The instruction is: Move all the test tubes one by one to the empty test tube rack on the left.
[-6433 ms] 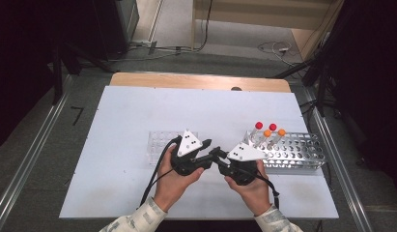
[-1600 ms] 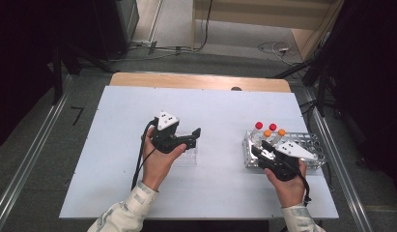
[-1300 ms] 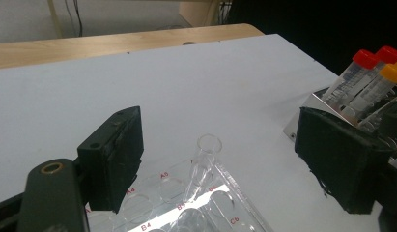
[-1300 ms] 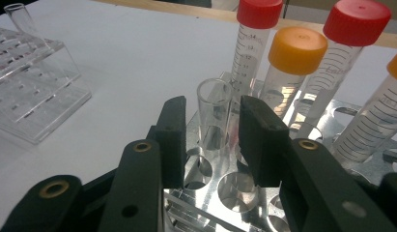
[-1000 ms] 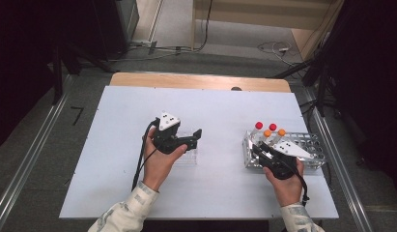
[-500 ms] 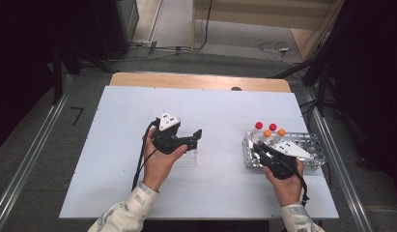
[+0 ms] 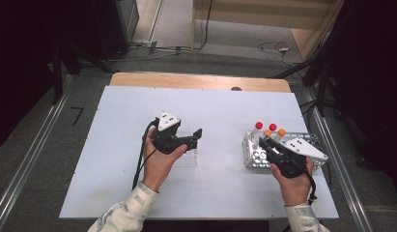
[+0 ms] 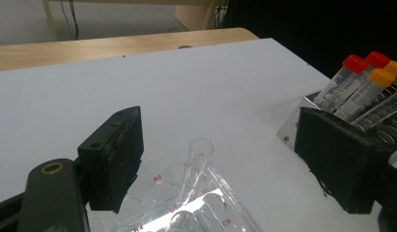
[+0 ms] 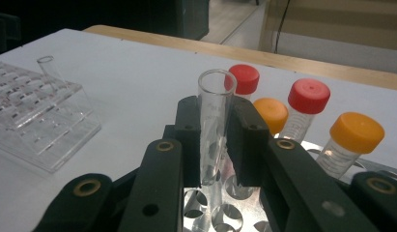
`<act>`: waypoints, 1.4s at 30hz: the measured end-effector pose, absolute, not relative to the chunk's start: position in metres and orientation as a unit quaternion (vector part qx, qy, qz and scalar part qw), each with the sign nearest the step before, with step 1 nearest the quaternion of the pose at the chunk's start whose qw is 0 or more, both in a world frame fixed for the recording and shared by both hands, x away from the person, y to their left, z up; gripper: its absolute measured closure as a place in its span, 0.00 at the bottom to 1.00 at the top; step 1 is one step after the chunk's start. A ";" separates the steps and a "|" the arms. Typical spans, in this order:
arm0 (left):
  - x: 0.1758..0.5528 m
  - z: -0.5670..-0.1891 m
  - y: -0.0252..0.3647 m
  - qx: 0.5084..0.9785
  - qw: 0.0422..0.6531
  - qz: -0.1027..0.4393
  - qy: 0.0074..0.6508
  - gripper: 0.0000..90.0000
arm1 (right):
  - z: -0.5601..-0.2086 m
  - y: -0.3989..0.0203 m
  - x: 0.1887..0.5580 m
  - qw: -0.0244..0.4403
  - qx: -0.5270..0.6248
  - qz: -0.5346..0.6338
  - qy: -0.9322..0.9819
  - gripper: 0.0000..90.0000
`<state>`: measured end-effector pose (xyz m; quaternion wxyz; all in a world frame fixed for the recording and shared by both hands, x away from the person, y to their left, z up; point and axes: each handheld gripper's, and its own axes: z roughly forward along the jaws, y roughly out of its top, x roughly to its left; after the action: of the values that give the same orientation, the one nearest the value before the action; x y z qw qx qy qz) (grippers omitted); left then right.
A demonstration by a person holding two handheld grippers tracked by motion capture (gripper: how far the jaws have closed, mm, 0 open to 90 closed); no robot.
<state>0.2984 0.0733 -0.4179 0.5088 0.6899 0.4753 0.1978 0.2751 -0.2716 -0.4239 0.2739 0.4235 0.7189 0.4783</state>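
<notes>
My right gripper (image 9: 215,140) is shut on a clear, uncapped test tube (image 9: 215,92), held upright just above the metal rack (image 9: 225,212). In the high view the right gripper (image 7: 262,143) sits at the left end of that metal rack (image 7: 251,157). Several red- and orange-capped tubes (image 9: 307,96) stand in the rack behind it. My left gripper (image 8: 225,164) hangs open over a clear plastic rack (image 8: 225,212), which holds one leaning, uncapped tube (image 8: 198,154). In the high view the left gripper (image 7: 196,137) is mid-table above the clear rack (image 7: 189,155).
The white tabletop (image 7: 215,111) has a wooden strip (image 7: 196,81) along its far edge. Open table lies between the two racks. Metal rails run along both sides of the table, and cables lie on the floor beyond it.
My right gripper has risen slightly, with the clear tube between its jaws. My left gripper has stayed where it was over the clear rack.
</notes>
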 end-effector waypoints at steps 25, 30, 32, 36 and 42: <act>0.288 -0.407 0.065 0.694 0.526 0.196 0.452 0.21 | -0.414 -0.227 0.259 0.252 0.364 0.496 0.747 0.81; 0.283 -0.405 0.058 0.698 0.530 0.190 0.442 0.21 | -0.419 -0.214 0.258 0.245 0.351 0.492 0.758 0.81; 0.282 -0.404 0.056 0.700 0.531 0.187 0.439 0.21 | -0.420 -0.210 0.258 0.242 0.348 0.492 0.761 0.81; 0.278 -0.402 0.051 0.705 0.534 0.185 0.430 0.21 | -0.422 -0.204 0.258 0.239 0.342 0.491 0.764 0.81; 0.272 -0.401 0.042 0.713 0.536 0.180 0.415 0.23 | -0.427 -0.193 0.258 0.229 0.335 0.488 0.773 0.82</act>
<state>0.2723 0.0422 -0.4009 0.5361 0.7128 0.4150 0.1797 0.2584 -0.1931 -0.4269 0.2288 0.3354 0.7729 0.4877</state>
